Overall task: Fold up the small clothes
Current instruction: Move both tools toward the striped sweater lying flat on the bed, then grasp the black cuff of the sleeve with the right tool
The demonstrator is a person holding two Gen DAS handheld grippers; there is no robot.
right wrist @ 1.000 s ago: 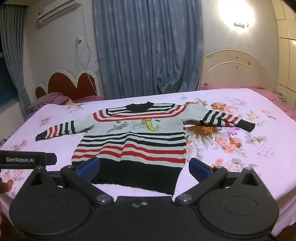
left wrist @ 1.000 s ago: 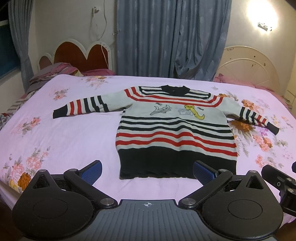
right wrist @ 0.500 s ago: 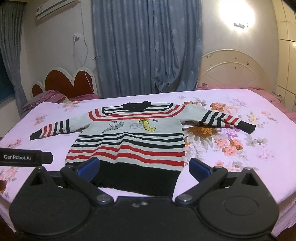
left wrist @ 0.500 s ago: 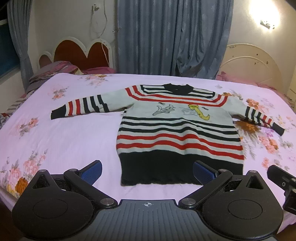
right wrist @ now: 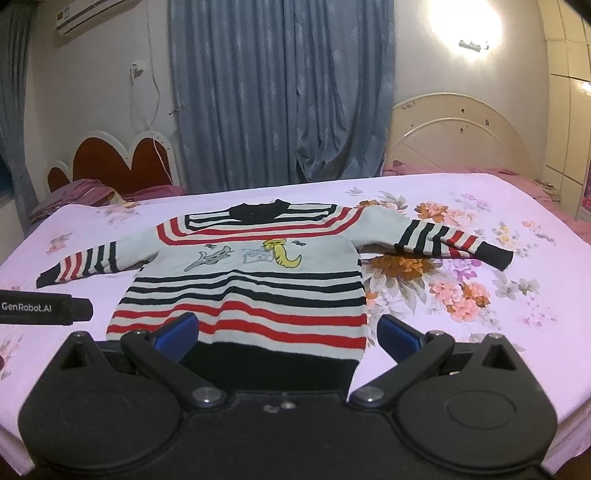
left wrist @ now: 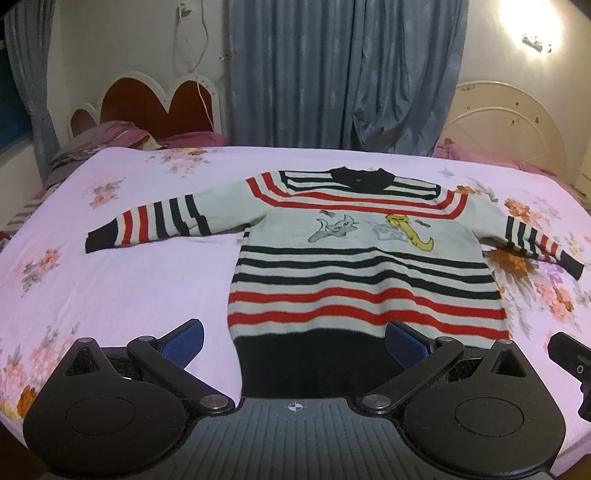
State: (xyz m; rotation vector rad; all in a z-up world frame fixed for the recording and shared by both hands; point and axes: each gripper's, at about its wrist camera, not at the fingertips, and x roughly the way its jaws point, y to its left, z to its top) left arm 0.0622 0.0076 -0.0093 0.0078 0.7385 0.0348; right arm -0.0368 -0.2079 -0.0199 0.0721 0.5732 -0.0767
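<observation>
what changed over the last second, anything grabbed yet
Both grippers moved forward toward the near black hem of the sweater: the left gripper and right gripper now frame it. Nothing grabbed; both stay open. The sweater still lies flat on the bed, sleeves spread.

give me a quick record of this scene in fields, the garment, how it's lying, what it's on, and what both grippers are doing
garment: striped sweater, black, red and pale bands, cartoon print on the chest
layout: flat and unfolded, front up, both sleeves spread out, collar at the far end, black hem nearest the cameras
surface: bed with pink floral sheet
left gripper: open, holding nothing, near the hem
right gripper: open, holding nothing, near the hem
contact with the fabric: cannot tell
background: blue curtains, lit wall lamp
</observation>
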